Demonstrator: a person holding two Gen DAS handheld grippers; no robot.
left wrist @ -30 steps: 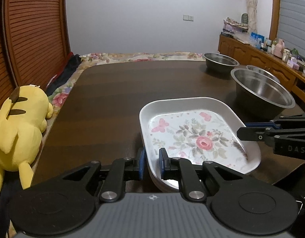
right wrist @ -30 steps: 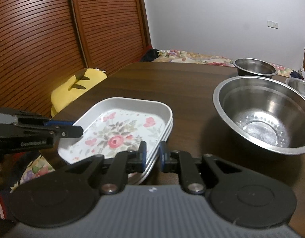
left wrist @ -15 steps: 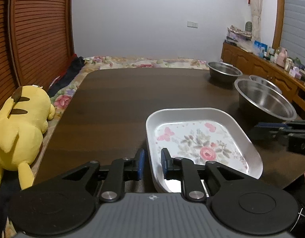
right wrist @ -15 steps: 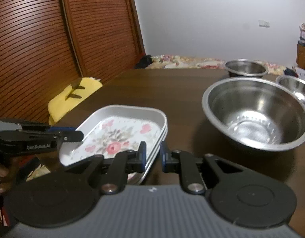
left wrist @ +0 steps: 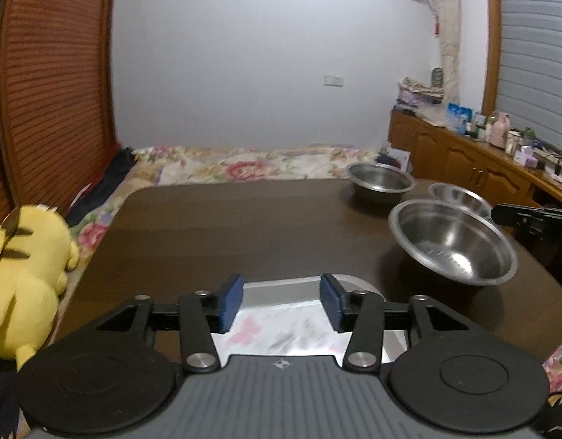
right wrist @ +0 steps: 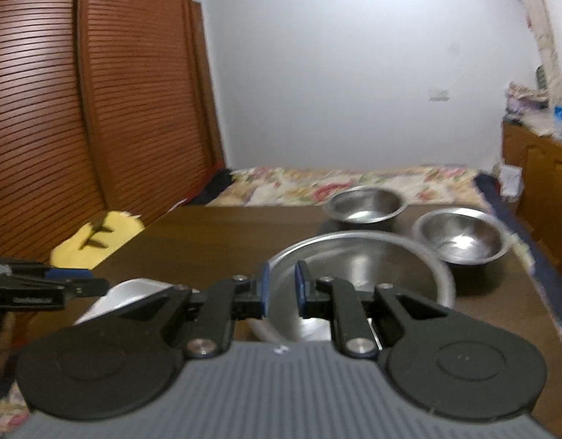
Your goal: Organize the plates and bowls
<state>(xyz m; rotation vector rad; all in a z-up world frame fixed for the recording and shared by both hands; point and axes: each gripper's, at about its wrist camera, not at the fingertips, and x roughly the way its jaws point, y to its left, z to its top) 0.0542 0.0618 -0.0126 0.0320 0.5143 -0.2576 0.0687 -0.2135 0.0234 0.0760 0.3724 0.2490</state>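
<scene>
From the left wrist, the left claw [left wrist: 280, 301] stands open above the near end of the floral plate [left wrist: 281, 323], its blue pads [left wrist: 229, 301] clear of the rim on either side; the jaws have just been opening, and the plate lies below the gap between them rather than being pinched. The plate rests on the dark tabletop [left wrist: 222, 226], close to its near edge. To the right, the large steel bowl [left wrist: 453, 241] sits on the tabletop, with a smaller steel bowl [left wrist: 458, 195] just behind it and a third, far bowl [left wrist: 379, 182] towards the back edge. The right claw [left wrist: 500, 214] shows at the right margin, beside the large bowl's far rim; from this side I cannot tell how its jaws stand. A yellow plush toy [left wrist: 23, 278] lies off the tabletop's left edge, and a flowered bedspread [left wrist: 251, 164] stretches behind. From the right wrist, blurred by motion, the right claw [right wrist: 282, 287] has its jaws almost closed with only a narrow slit between the pads, and nothing is held there; the large steel bowl [right wrist: 376, 274] lies on the tabletop [right wrist: 222, 234] directly beyond the tips. The smaller steel bowl [right wrist: 462, 237] and the far bowl [right wrist: 365, 205] sit behind it. At the lower left a corner of the floral plate [right wrist: 134, 291] shows, with the left claw [right wrist: 101, 286] above it.
</scene>
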